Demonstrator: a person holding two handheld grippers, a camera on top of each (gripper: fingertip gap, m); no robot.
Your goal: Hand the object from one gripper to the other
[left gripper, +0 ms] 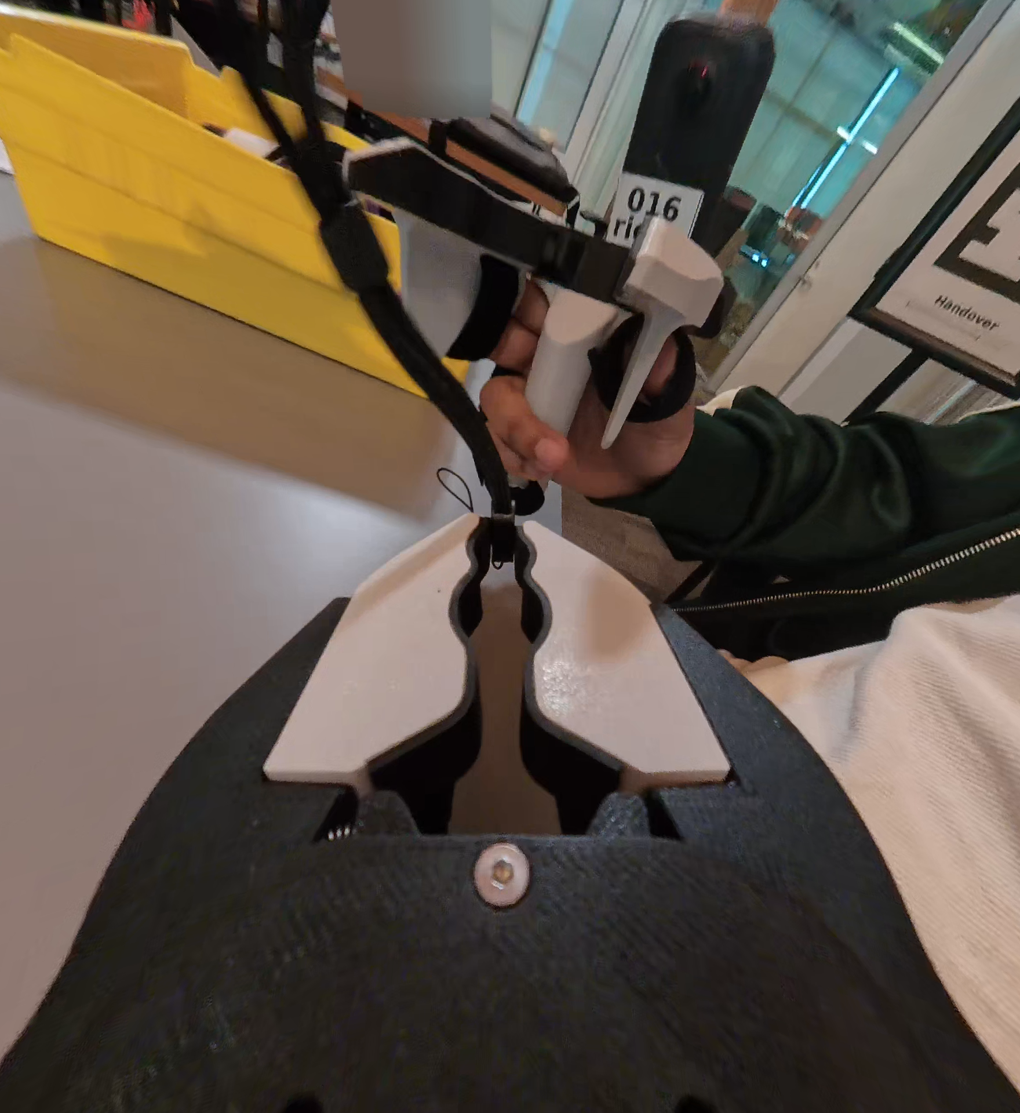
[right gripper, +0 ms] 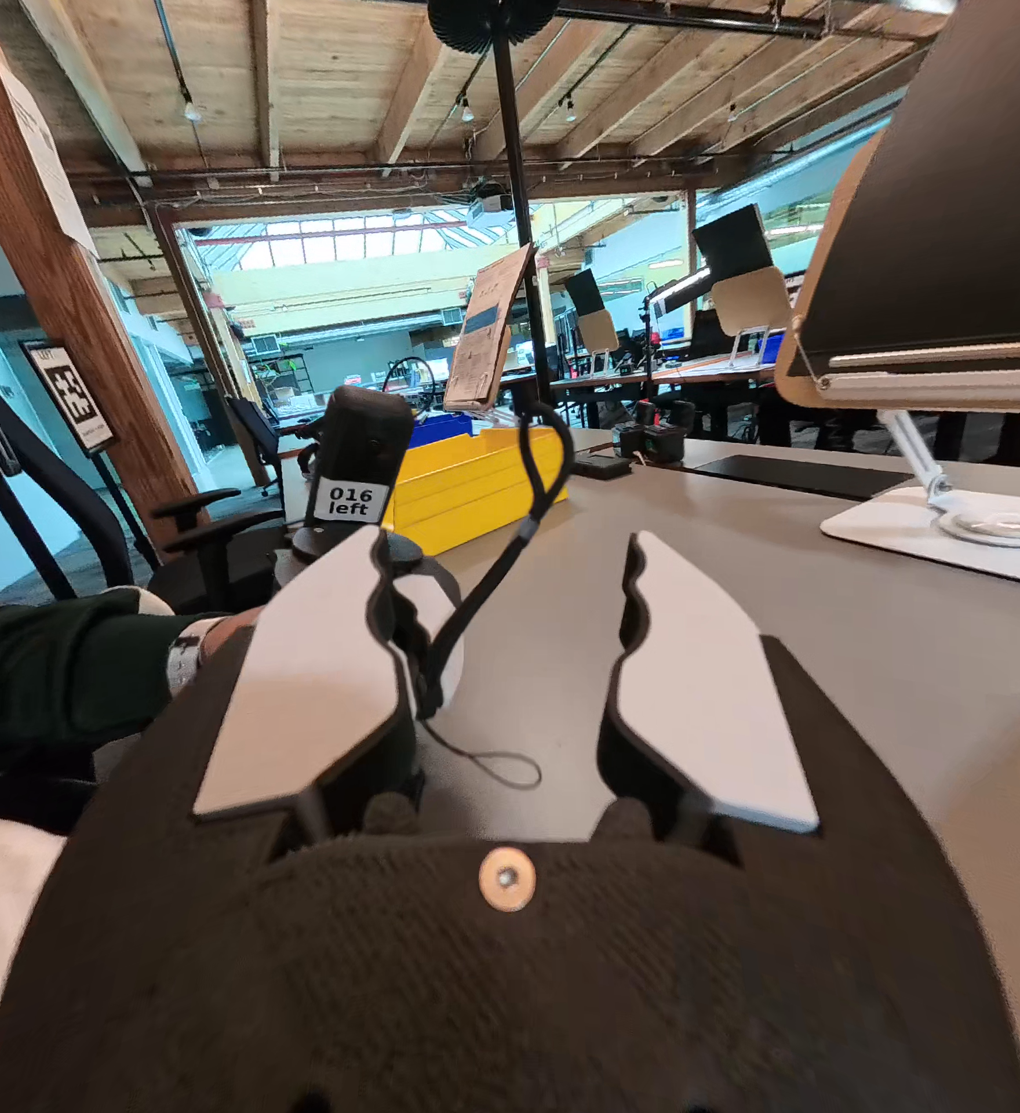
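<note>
Two grippers are in view, each held in one of the person's hands, and one black strap passes between them. The left gripper [left gripper: 500, 536] has its jaws clenched on the strap [left gripper: 375, 313] right at their tips. The right gripper [right gripper: 507, 608] has its jaws released, spread wide, with nothing between them but the grey surface [right gripper: 736, 542].

The strap is a dark woven cord with a thicker black joint partway along it. Beyond the left jaws it rises in a curve and ends in a large loop. Just beside the pinched end hangs one thin string loop [right gripper: 507, 768], lying between the right jaws in the right wrist view. There the strap climbs from the left gripper's white fingers [right gripper: 447, 638], which sit just inside the right gripper's left jaw.

One yellow bin [left gripper: 134, 168] stands on the surface, well beyond both pairs of jaws. One white monitor stand [right gripper: 947, 530] sits off to the right of the right jaws.

The strap's upper part runs out of frame in the left wrist view. The hand [left gripper: 556, 433] on the right gripper is partly covered by its handle, and the bin's contents cannot be made out.
</note>
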